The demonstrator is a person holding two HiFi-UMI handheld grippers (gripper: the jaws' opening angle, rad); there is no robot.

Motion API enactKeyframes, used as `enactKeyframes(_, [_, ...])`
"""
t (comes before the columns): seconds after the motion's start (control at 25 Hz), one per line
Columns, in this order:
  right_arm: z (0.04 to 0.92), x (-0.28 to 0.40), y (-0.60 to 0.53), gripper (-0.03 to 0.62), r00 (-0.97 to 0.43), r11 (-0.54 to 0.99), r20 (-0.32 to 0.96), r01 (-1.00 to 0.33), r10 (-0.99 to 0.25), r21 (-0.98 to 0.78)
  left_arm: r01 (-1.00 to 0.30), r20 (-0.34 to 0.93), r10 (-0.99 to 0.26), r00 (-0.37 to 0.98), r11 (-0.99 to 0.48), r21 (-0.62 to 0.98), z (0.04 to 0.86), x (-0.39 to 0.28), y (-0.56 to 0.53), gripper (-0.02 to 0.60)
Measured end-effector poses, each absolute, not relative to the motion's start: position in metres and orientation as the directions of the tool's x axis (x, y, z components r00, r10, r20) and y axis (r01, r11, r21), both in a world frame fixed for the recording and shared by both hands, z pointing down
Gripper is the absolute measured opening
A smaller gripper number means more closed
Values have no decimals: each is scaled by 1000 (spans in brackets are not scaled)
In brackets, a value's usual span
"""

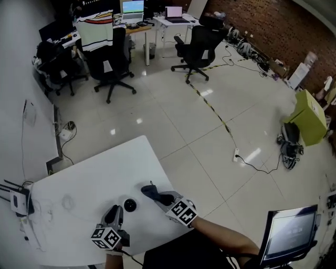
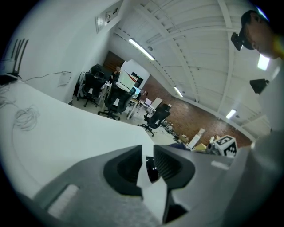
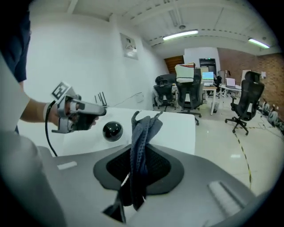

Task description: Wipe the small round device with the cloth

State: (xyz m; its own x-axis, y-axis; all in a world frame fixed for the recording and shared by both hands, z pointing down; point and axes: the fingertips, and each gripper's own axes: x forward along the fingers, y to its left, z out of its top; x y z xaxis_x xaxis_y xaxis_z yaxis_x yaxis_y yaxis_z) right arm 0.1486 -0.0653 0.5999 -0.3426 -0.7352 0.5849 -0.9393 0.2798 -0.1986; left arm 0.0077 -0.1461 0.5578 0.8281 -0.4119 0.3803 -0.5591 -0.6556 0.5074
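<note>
Table (image 1: 89, 184) — device (image 1: 129, 205) beyond left jaws; cloth (image 3: 141, 142) in right jaws

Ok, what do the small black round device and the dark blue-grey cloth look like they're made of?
The small black round device looks like hard glossy plastic or glass: it shows bright highlights. The dark blue-grey cloth looks like soft matte textile, possibly microfibre: it bunches in limp folds with fine surface texture.

You have no readable text, brand or number here. The lit monitor screen (image 1: 133, 7) far off is too small to read.
</note>
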Motion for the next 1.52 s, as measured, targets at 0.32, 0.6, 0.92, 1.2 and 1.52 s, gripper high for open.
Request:
enactKeyframes(0.32, [579, 140, -116, 77, -537, 416, 445, -841, -717, -344, -651, 401, -514, 758, -577, 493, 546, 9, -122, 81])
enactKeyframes(0.6, [521, 124, -176, 77, -671, 536, 288, -729, -684, -425, -676, 402, -545, 736, -618, 402, 532, 41, -119, 81])
enactKeyframes(0.92, [492, 59, -178, 77, -862, 751, 190, -503, -470, -428, -649, 385, -522, 761, -596, 473, 543, 44, -109, 84])
enactKeyframes(1.2, [521, 54, -183, 77, -874, 784, 261, -483, -409, -389, -639, 409, -491, 769, -601, 480, 554, 53, -112, 85])
enactKeyframes(1.52, [594, 85, -207, 76, -868, 591, 312, -493, -386, -639, -644, 420, -487, 765, -585, 493, 567, 54, -113, 77])
